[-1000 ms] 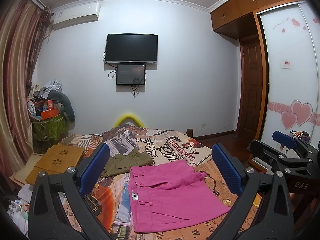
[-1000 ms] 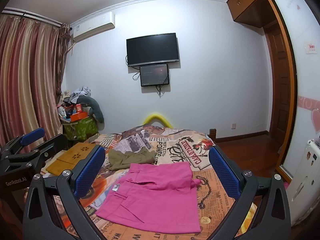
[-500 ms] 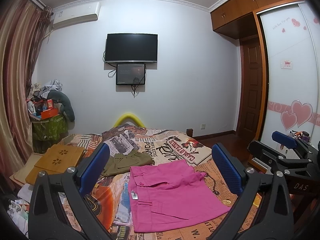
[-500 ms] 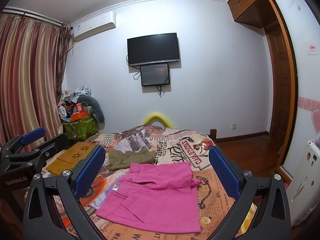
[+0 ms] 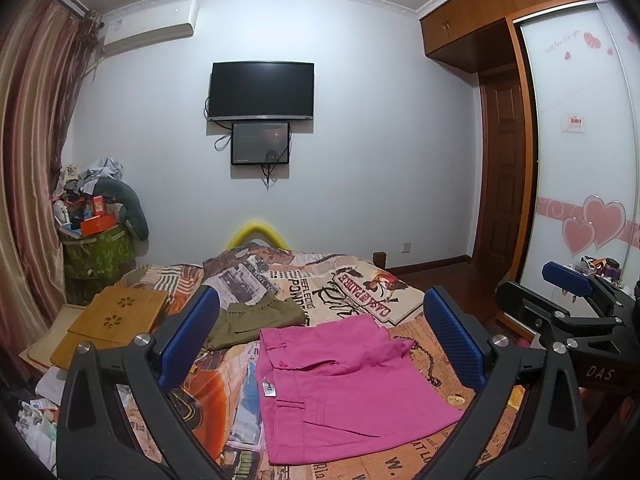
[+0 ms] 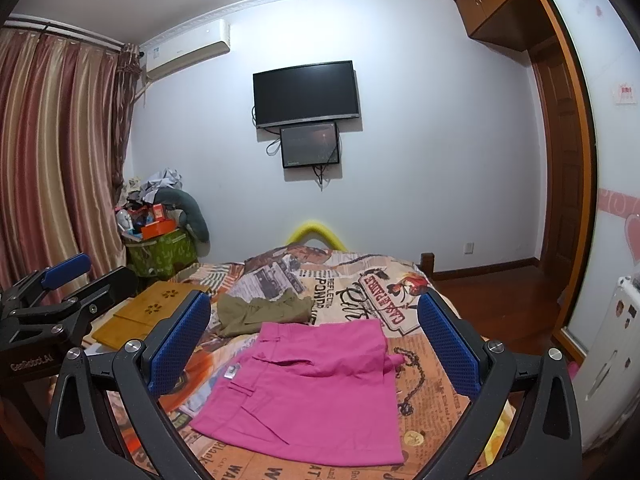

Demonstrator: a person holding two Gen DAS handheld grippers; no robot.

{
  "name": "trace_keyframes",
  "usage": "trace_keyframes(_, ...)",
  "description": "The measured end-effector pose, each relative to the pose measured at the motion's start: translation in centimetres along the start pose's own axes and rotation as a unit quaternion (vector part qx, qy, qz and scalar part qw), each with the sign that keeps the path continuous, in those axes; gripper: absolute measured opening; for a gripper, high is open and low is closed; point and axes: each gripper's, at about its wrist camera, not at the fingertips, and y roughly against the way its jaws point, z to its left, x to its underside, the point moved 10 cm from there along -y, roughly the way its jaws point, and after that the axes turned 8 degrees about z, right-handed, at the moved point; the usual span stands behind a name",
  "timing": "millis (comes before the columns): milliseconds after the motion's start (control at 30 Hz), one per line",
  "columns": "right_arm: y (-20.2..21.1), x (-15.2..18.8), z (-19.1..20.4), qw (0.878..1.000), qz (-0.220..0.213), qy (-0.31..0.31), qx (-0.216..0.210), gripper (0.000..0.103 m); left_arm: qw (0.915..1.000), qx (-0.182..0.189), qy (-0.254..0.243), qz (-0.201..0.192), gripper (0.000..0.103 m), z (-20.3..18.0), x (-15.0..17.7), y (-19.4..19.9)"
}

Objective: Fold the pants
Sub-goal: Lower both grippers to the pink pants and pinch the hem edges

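Observation:
Pink pants (image 5: 340, 392) lie folded flat on the patterned bedspread (image 5: 352, 292), waistband toward the far side; they also show in the right wrist view (image 6: 316, 392). My left gripper (image 5: 320, 344) is open and empty, held above the near end of the pants. My right gripper (image 6: 316, 344) is open and empty, also above the near end. The right gripper shows at the right edge of the left wrist view (image 5: 568, 312); the left gripper shows at the left edge of the right wrist view (image 6: 56, 300).
Folded olive pants (image 5: 256, 316) lie just beyond the pink ones. Wooden lap trays (image 5: 112, 320) sit on the bed's left side. A cluttered green bin (image 5: 96, 248) stands by the curtain. A wardrobe (image 5: 580, 160) and door are on the right.

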Motion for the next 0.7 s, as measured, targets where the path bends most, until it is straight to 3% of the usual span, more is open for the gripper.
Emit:
trace_keyframes(267, -2.6, 1.1, -1.5, 1.000, 0.026, -0.003, 0.003, 0.103, 0.9989, -0.002, 0.009, 0.046, 0.103, 0.9, 1.6, -4.3)
trace_keyframes(433, -6.0, 3.2, -4.1, 0.997, 0.066, -0.010, 0.024, 0.103, 0.9939, 0.012, 0.038, 0.103, 0.103, 2.5, 3.5, -9.2)
trace_keyframes(700, -11.5, 7.0, -9.3, 0.988, 0.139, -0.027, 0.063, 0.103, 0.9844, -0.027, 0.026, 0.172, 0.103, 5.6, 7.2, -17.0)
